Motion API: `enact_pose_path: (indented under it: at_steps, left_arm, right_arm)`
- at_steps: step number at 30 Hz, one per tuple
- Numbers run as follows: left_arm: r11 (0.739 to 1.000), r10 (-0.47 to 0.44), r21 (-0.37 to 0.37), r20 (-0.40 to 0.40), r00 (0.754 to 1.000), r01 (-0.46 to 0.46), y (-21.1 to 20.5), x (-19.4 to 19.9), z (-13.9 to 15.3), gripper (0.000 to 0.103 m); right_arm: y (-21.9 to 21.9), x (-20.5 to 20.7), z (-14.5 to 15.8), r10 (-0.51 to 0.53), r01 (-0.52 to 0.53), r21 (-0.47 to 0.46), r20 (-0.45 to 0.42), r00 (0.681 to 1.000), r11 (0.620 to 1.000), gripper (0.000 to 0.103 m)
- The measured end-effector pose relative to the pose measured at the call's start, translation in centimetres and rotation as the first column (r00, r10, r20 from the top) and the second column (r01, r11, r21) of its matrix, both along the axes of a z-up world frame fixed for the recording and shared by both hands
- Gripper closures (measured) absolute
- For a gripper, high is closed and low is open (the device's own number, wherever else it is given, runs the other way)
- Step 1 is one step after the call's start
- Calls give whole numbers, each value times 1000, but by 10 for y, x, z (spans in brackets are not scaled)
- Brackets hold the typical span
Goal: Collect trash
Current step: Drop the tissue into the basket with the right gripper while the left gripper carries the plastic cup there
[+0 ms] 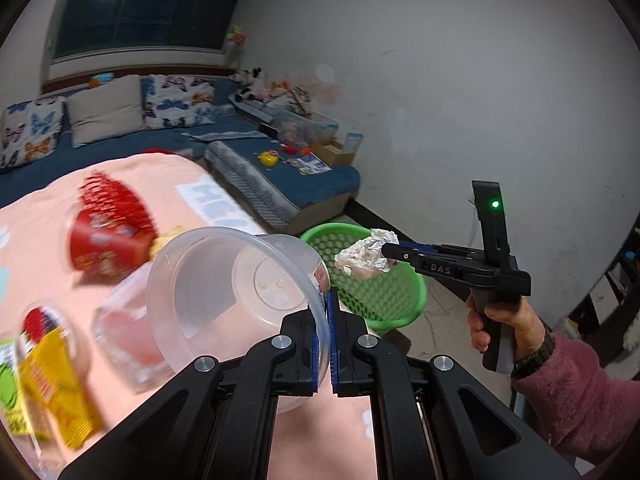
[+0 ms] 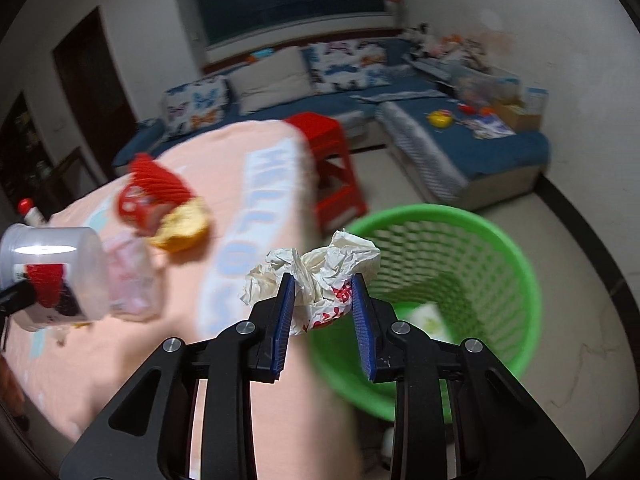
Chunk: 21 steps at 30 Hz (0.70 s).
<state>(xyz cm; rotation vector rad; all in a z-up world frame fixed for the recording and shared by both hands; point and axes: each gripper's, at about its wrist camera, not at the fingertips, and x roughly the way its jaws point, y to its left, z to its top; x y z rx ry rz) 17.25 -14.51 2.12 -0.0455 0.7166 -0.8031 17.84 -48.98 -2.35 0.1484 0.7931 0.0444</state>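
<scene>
A crumpled paper wrapper (image 2: 316,276), off-white with red printing on its lower folds, was clamped between the blue pads of the right gripper (image 2: 322,308), whose jaws were pressed into its creased sides. It was held in the air at the near-left rim of the green mesh basket (image 2: 496,248), which stood on the floor to the right of the peach-covered table (image 2: 256,380). Something pale was seen lying at the basket's bottom. A clear plastic tub (image 1: 236,292), round, empty and tipped on its side, was pinched by its thin rim in the nearly closed left gripper (image 1: 322,340), above the table's right part. Red packaging (image 1: 108,232) and a yellow packet (image 1: 56,384) were left on the table, blurred.
</scene>
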Motion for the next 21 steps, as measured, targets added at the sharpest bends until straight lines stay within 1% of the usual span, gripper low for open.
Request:
enact_pose_path:
  at_steps: [5,8,11,13,16,17,19,20,21]
  left_arm:
    - [998,-64,19,-14,998,64,-47,14,-4,99]
    - [996,-92,19,-34,995,93,-68,23,-8,99]
    - [991,-126,41,-56,990,129,-98,35,-15,99]
    - [987,-148,52,-67,987,151,-114,42,-19,99]
    - [982,-174,63,-85,981,180,-137,50,-25,99]
    - [979,-183,71,-93,979,190,-148,54,-28,99]
    - [975,-197,83,-103,975,206,-164,62,-31,99]
    - [974,-199,90,-108,974,209,-170,66,-34,99]
    - [972,-202,97,-119,972,214,-180,70,-38,99]
  right_arm:
    - [-36,1,-23,-72,71,-31,-58,996,997,73]
    - [-53,2,-38,-103,102,-23,-89,991,995,71]
    - [-64,2,-49,-126,124,-19,-108,986,992,69]
    - [-71,2,-54,-125,126,5,-116,985,992,68]
    - [-79,0,-56,-139,142,12,-110,984,990,58]
    - [-82,-2,-55,-146,149,20,-105,984,989,53]
    - [-86,-6,-52,-154,156,22,-96,984,987,52]
    - [-88,-8,-51,-154,157,27,-94,984,987,48]
    - [-91,-10,-49,-157,160,32,-90,984,987,47]
